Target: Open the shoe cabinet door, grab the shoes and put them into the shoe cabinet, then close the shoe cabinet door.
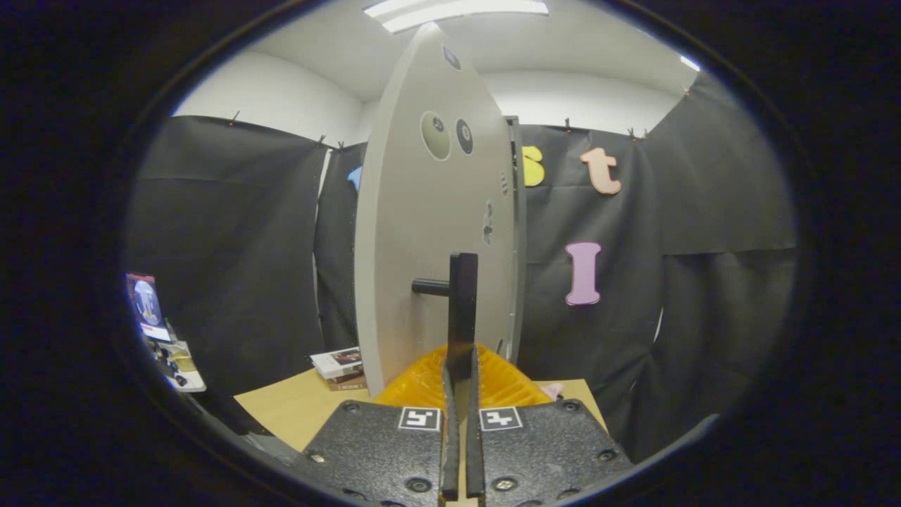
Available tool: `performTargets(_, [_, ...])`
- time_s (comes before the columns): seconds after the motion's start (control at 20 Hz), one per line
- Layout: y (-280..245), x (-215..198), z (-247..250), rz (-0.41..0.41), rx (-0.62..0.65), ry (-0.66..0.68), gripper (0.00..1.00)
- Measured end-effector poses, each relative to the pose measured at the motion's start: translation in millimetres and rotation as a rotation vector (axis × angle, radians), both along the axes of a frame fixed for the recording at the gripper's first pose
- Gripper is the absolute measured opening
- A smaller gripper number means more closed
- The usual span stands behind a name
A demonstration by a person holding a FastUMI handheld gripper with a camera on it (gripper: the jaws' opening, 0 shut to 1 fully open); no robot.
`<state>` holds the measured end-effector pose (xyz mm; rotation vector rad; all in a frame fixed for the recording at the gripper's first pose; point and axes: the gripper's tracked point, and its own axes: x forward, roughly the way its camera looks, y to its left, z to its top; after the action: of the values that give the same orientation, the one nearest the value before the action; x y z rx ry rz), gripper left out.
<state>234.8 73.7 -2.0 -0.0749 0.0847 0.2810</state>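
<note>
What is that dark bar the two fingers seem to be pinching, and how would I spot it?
Find the pale grey cabinet door, seen almost edge-on above the wooden table. The door handle is the upright black bar held off the door's face by a short black peg. The gripper is shut on its lower end; unlike the round fittings higher up the door, it is long, straight and black.

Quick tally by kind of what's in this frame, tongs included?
Grey cabinet door: 1
Black bar handle, pinched by tongs: 1
Stacked books on tan table: 2
Tan table: 1
Tongs: 1
Total: 6
</note>
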Motion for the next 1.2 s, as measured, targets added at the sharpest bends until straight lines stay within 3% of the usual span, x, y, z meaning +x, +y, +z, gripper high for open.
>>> performTargets(0.2, [-30,10,2,-0.124,-0.011,-0.024,0.04])
performTargets(0.25, [-34,11,6,-0.123,-0.001,-0.034,0.04])
performTargets(0.4, [-10,7,6,-0.009,0.080,-0.013,0.04])
performTargets(0.65, [-26,-3,16,-0.060,0.008,-0.105,0.06])
performTargets(0.75, [-26,-31,35,-0.102,0.020,-0.199,0.24])
performTargets(0.8, [-21,-46,38,-0.112,0.023,-0.225,0.45])
performTargets(0.95, [-15,-66,32,-0.169,0.013,-0.224,0.81])
performTargets(1.0, [-12,-69,27,-0.197,0.013,-0.208,0.99])
performTargets(1.2, [23,-73,7,-0.194,0.062,-0.160,1.00])
